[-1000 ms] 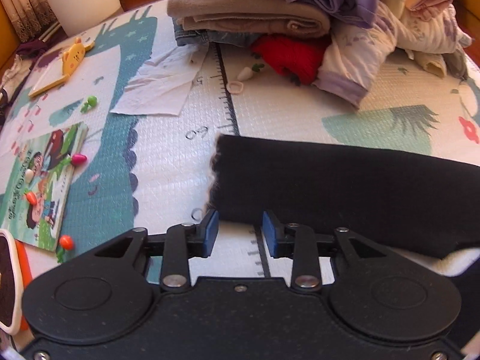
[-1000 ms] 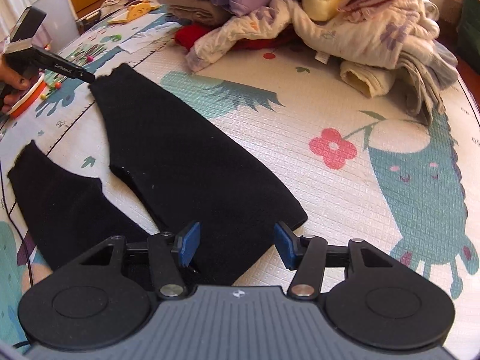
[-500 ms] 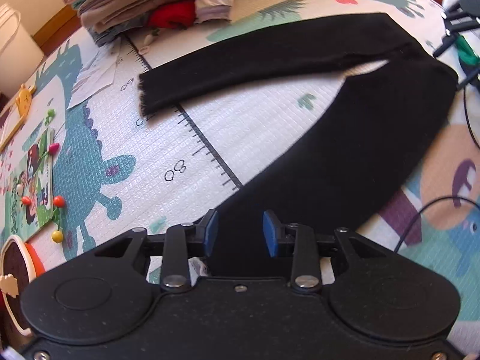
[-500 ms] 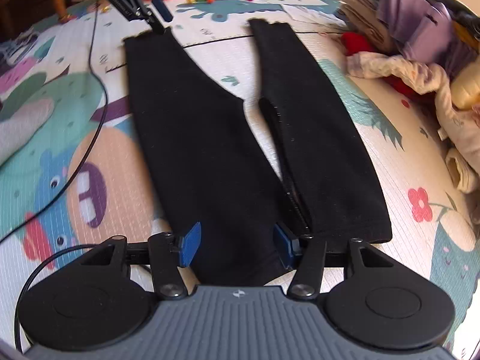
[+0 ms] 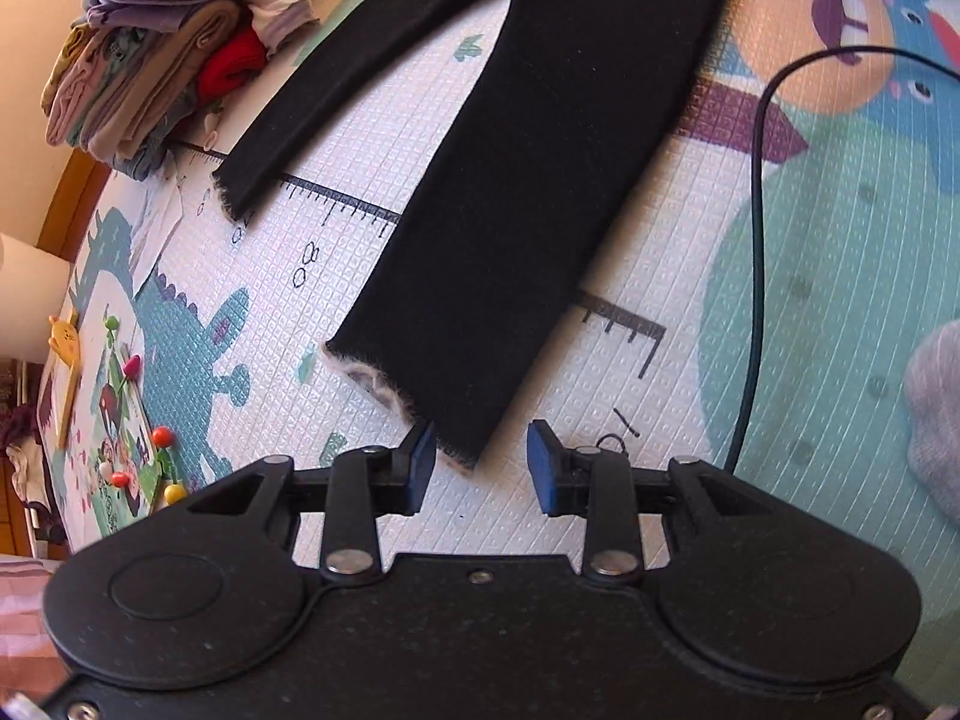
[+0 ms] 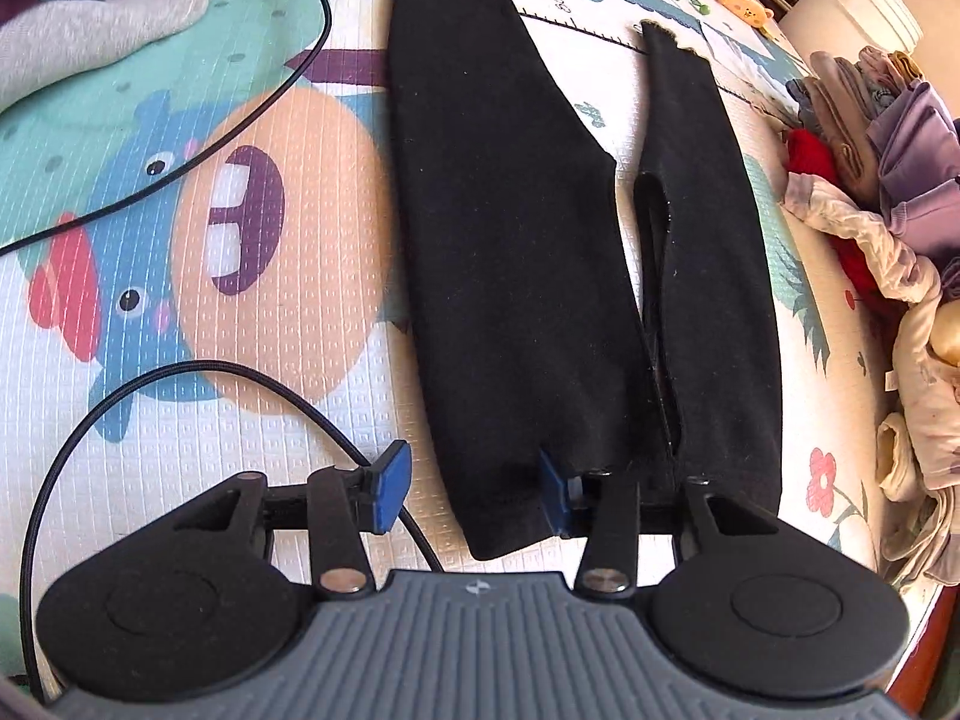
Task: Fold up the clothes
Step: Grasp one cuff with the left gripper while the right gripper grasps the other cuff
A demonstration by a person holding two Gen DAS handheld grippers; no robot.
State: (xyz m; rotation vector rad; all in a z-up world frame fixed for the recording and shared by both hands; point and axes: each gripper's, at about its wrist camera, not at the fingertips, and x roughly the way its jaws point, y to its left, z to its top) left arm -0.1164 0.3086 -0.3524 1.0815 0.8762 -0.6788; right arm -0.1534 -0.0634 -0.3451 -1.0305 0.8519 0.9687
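black pants (image 6: 510, 228) flat on mat (image 6: 252, 396); left gripper (image 5: 477, 459) spread at hem, right gripper (image 6: 474, 486) spread, closing round waist at 6 o'clock; next: pinch both, fold leg over toward 3 o'clock.

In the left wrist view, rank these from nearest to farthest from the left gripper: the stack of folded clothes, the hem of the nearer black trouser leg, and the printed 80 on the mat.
From the left gripper:
1. Hem of the nearer black trouser leg, just ahead of the fingertips, toward the left one.
2. Printed 80, further out on the left.
3. Stack of folded clothes, far upper left, at the mat's edge.
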